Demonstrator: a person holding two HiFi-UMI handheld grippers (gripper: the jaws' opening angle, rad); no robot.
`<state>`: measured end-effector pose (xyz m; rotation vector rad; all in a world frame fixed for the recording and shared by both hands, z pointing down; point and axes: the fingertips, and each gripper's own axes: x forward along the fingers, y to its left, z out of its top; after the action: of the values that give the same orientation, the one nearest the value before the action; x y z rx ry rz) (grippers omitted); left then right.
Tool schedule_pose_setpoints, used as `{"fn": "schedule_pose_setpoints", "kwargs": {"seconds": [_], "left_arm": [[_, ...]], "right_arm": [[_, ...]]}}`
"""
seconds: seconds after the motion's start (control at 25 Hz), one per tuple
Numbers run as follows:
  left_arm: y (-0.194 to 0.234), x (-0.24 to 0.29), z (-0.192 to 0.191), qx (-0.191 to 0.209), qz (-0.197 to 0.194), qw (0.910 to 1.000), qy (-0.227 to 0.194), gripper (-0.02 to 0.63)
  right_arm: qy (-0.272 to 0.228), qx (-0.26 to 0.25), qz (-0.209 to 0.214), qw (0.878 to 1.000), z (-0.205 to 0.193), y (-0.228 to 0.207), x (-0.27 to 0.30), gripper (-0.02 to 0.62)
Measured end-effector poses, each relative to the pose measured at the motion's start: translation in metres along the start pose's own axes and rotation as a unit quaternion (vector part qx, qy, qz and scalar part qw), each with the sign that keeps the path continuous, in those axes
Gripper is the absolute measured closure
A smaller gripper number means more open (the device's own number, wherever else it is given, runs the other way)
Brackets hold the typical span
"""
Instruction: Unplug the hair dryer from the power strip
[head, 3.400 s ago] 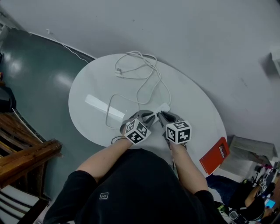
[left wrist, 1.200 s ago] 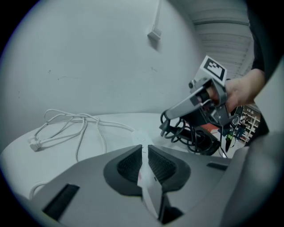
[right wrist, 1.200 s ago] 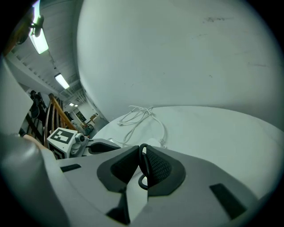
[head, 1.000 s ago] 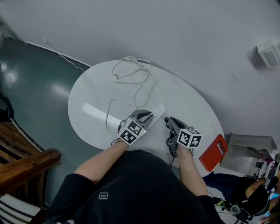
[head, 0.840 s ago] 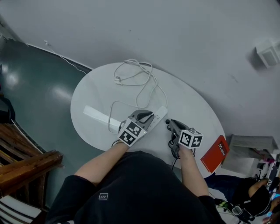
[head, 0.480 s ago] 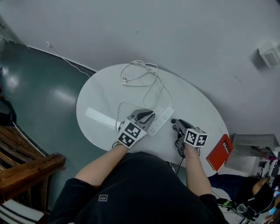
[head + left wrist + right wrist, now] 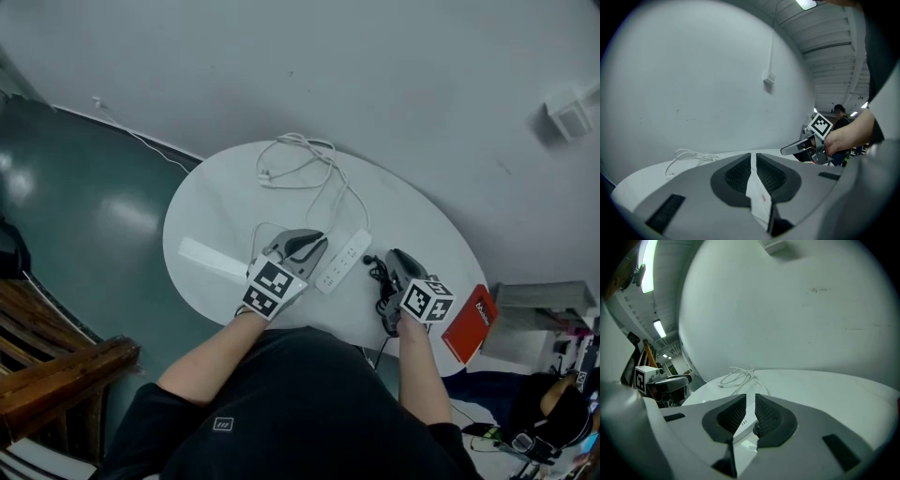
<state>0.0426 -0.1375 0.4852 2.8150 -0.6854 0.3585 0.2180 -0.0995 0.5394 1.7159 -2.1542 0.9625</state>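
Observation:
On the round white table (image 7: 225, 202) lies a white power strip (image 7: 345, 259), and its white cable (image 7: 302, 161) coils at the far side. My left gripper (image 7: 317, 246) is shut on the strip's near part, which shows as a white wedge between the pads (image 7: 759, 199). My right gripper (image 7: 392, 258) sits to the strip's right, clear of it. It is shut on the black plug (image 7: 375, 269), whose cord loops beside it. That plug shows dark between the right pads (image 7: 756, 428). The hair dryer itself is out of view.
A red book (image 7: 472, 328) lies just off the table's right edge. A wooden chair (image 7: 56, 366) stands at the lower left on the dark green floor. A grey wall rises behind the table, with a small box (image 7: 570, 117) on it.
The right gripper, earlier at the strip beside the left one, has drawn away to the right with the black plug out of the strip. Both hands have risen a little.

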Motion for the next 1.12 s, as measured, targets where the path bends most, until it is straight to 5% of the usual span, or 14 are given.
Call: {"fn": "schedule_pose_setpoints", "kwargs": {"seconds": [0.32, 0.8, 1.12], "left_arm": [[-0.014, 0.005, 0.044, 0.014, 0.022, 0.9992, -0.030, 0.563], [-0.042, 0.029, 0.107, 0.042, 0.074, 0.9941, -0.067, 0.565], [-0.061, 0.030, 0.135, 0.049, 0.094, 0.9910, -0.082, 0.566]], "right_arm": [[-0.062, -0.012, 0.044, 0.997, 0.048, 0.005, -0.044, 0.533], [-0.146, -0.007, 0.082, 0.986, 0.098, -0.043, -0.127, 0.545], [-0.169, -0.020, 0.112, 0.979, 0.102, -0.053, -0.156, 0.552]]}}
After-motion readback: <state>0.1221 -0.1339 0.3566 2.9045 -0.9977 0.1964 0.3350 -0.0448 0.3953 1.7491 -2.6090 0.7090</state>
